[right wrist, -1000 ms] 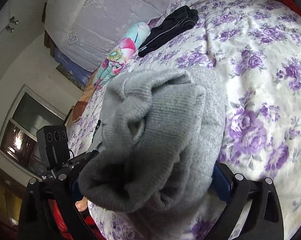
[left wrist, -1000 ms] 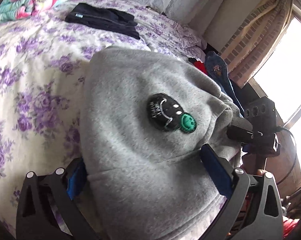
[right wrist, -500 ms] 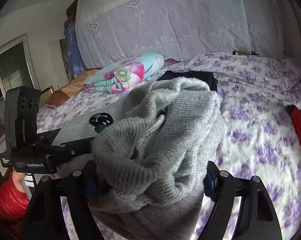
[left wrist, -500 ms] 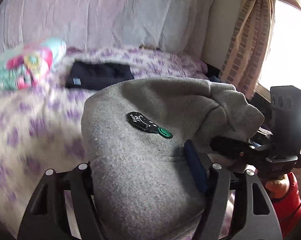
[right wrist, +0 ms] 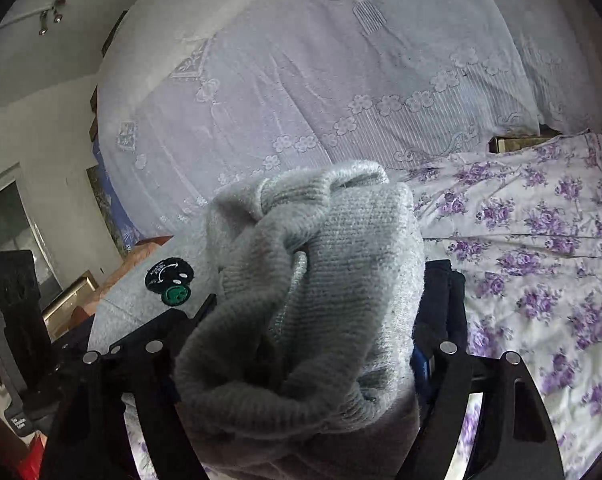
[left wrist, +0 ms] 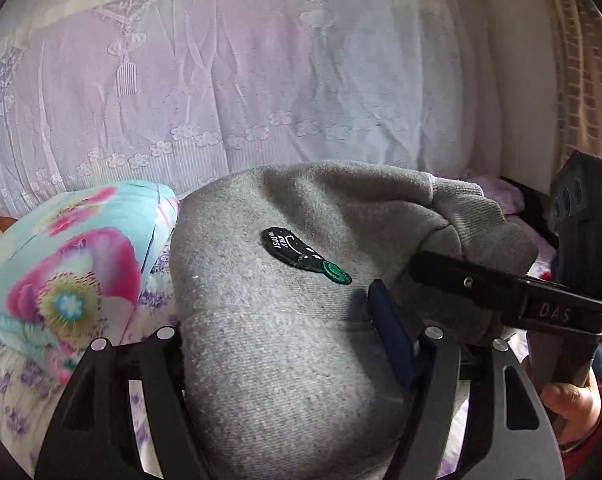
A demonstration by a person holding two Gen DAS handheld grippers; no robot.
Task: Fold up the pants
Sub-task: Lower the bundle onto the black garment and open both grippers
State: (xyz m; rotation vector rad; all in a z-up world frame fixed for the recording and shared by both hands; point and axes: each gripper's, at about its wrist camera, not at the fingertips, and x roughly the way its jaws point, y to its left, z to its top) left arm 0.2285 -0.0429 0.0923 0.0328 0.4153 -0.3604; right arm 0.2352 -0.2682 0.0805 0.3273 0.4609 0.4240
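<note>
The grey sweatpants (left wrist: 285, 320) carry a black and green patch (left wrist: 301, 254) and are bunched up between both grippers, lifted off the bed. My left gripper (left wrist: 285, 344) is shut on the waistband end. My right gripper (right wrist: 297, 364) is shut on the ribbed cuff end (right wrist: 321, 280). The patch also shows in the right wrist view (right wrist: 170, 280). The two grippers are close together, the right one (left wrist: 501, 300) crossing in front of the left. The fingertips are mostly hidden by cloth.
The bed with a purple-flowered sheet (right wrist: 541, 232) lies below and to the right. A lace-covered headboard (left wrist: 261, 80) stands behind. A bright floral pillow (left wrist: 69, 272) lies at the left. A curtain (left wrist: 581, 80) hangs at the right.
Both grippers have lifted the pants up off the bed and tilted toward the headboard. The black garment on the bed has dropped out of sight.
</note>
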